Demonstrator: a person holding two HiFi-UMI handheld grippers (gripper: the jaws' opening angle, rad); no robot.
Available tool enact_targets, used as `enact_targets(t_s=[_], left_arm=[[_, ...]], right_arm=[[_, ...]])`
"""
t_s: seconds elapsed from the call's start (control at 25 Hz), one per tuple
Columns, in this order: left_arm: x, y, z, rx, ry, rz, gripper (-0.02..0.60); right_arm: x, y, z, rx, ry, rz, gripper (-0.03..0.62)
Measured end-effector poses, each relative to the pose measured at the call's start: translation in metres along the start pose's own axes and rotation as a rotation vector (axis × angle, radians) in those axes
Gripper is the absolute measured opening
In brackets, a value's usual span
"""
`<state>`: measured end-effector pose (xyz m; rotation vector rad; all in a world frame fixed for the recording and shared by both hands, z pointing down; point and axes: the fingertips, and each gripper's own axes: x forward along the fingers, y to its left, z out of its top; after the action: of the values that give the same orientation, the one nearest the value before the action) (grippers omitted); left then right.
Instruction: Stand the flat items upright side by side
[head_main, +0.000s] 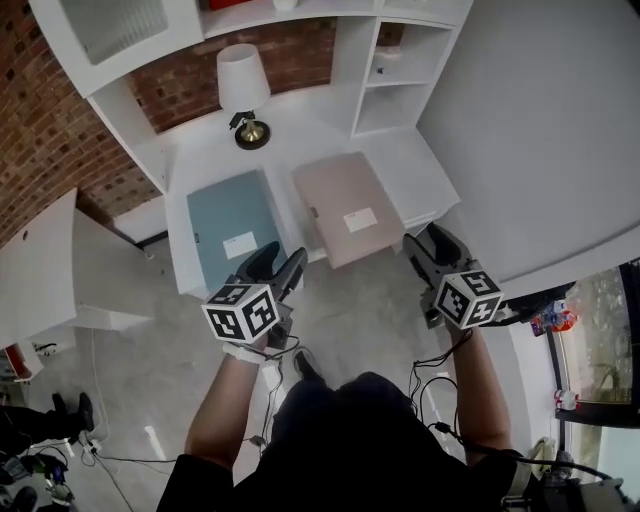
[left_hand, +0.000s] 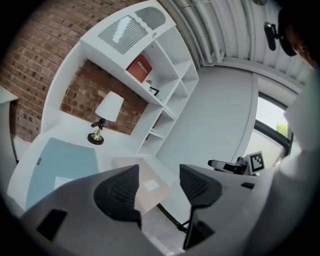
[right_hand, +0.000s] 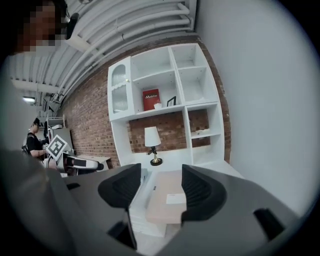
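Two flat folders lie side by side on the white desk: a blue one on the left and a beige one on the right, each with a white label. My left gripper hovers open just short of the blue folder's near edge. My right gripper is open too, off the beige folder's near right corner. In the left gripper view the beige folder shows in the gap of the gripper, blue folder to its left. In the right gripper view the beige folder lies beyond the empty gripper.
A white table lamp stands at the back of the desk. White shelving rises behind and to the right, with a red book on a shelf. A second white table sits left. Cables trail on the floor.
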<state>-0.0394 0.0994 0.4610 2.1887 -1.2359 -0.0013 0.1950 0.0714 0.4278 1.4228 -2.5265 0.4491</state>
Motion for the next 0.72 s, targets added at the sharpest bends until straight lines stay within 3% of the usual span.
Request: enact_targets(t_s=[0.4,0.72], left_arm=[[0.078,0.042,-0.009,-0.189,0.118,-0.051,0.25],[0.152,0.07,-0.031,-0.258,0.249,0.035,0.261]], right_arm=[[0.073,-0.039,-0.024,0.009,0.145,-0.035,0.258],[0.147,-0.091,-0.05,0.063,0.247,0.0,0.259]])
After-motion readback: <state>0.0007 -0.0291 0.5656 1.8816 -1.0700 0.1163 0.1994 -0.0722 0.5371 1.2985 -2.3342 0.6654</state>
